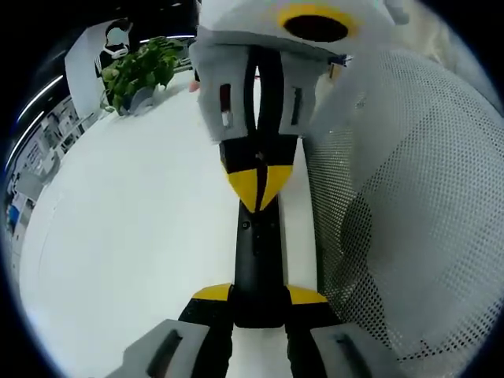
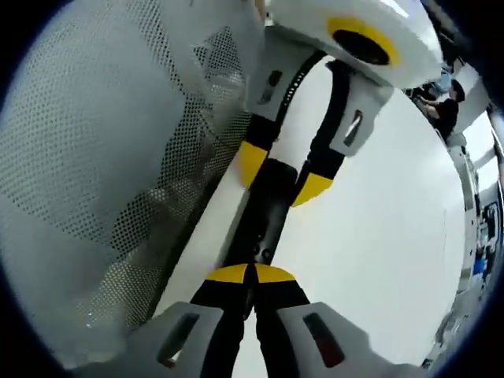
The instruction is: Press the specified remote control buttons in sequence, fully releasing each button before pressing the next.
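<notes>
**Black remote held between two grippers over a white desk**

In the left gripper view, a slim black remote is seen lying lengthwise along the right edge of a white desk. Its near end is clamped between the yellow-tipped jaws of the left gripper. At its far end, the right gripper is seen from the front, its yellow tips brought together and touching the remote's top face.

In the right gripper view, the right gripper is shown closed, tips meeting on the remote, while the left gripper is clamped around the far end.

A white mesh chair back is placed just beside the desk edge. A potted plant is set at the far end of the desk.
</notes>
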`<action>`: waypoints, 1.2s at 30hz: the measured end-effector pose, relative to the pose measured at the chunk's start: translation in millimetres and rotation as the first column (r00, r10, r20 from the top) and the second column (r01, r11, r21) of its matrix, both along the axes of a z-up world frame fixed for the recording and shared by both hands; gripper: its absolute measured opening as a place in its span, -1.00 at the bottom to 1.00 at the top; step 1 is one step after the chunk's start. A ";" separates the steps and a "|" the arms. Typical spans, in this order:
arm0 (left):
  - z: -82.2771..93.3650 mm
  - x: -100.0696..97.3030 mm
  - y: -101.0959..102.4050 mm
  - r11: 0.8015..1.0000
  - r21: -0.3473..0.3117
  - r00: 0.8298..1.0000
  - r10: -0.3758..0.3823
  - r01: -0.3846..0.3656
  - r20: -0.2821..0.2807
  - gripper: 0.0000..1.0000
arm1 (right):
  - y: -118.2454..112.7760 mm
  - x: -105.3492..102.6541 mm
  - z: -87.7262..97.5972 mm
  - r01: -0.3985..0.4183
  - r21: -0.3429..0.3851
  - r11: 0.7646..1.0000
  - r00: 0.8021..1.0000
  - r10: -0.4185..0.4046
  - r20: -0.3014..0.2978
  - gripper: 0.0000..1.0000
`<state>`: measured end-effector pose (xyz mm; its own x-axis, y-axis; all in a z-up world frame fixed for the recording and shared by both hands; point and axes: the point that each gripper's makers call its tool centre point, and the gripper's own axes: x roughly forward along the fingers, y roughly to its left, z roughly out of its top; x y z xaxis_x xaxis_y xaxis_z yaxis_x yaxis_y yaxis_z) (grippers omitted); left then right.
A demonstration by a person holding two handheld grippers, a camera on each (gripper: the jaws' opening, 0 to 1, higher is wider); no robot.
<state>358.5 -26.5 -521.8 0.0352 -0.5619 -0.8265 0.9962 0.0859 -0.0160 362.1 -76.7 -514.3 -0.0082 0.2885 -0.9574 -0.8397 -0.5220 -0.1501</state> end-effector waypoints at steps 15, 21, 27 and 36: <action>0.7 -1.4 0.5 1.000 0.002 1.000 -0.004 0.004 0.004 -0.51 | -0.8 -5.4 0.4 -0.480 -0.204 0.853 0.840 0.514 0.176 -1.00; 1.0 -1.1 0.5 1.000 0.002 1.000 -0.002 0.002 0.005 -0.51 | -0.7 -4.7 0.6 -0.439 -0.210 0.873 0.880 0.466 0.096 -1.00; 1.1 -0.7 1.1 1.000 -0.001 1.000 -0.005 0.005 0.000 -0.51 | 0.8 -2.8 0.2 -0.327 -0.187 0.926 0.938 0.343 0.060 -1.00; 2.2 -1.2 0.1 1.000 -0.008 1.000 -0.002 0.001 -0.011 -0.51 | 0.6 -2.2 1.1 -0.141 -0.095 0.985 0.989 0.145 0.036 -1.00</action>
